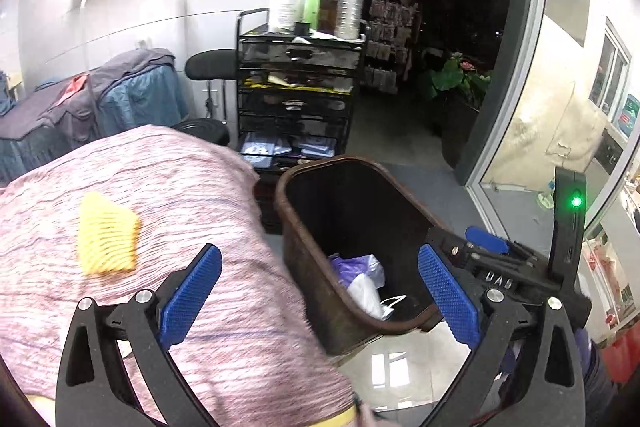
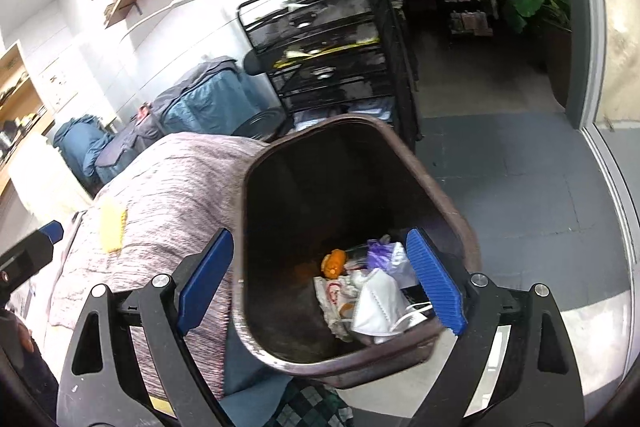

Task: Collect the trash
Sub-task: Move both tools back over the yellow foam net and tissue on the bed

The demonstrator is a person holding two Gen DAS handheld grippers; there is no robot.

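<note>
A brown trash bin (image 2: 360, 235) is shown beside a bed draped in a pink-striped cover (image 1: 200, 211). The right gripper (image 2: 324, 283) is held wide open and empty directly above the bin's mouth, its fingers framing the trash inside. The left gripper (image 1: 320, 291) is likewise spread wide and empty, straddling the bin's near rim and the cover's edge. A yellow mesh piece (image 1: 107, 239) is seen lying on the cover, ahead and left of the left gripper. In the right wrist view the bin's contents are revealed: a white face mask (image 2: 380, 307), a purple bag (image 2: 384, 255) and an orange item (image 2: 334, 261); in the left wrist view only the purple bag and white material are visible.
</note>
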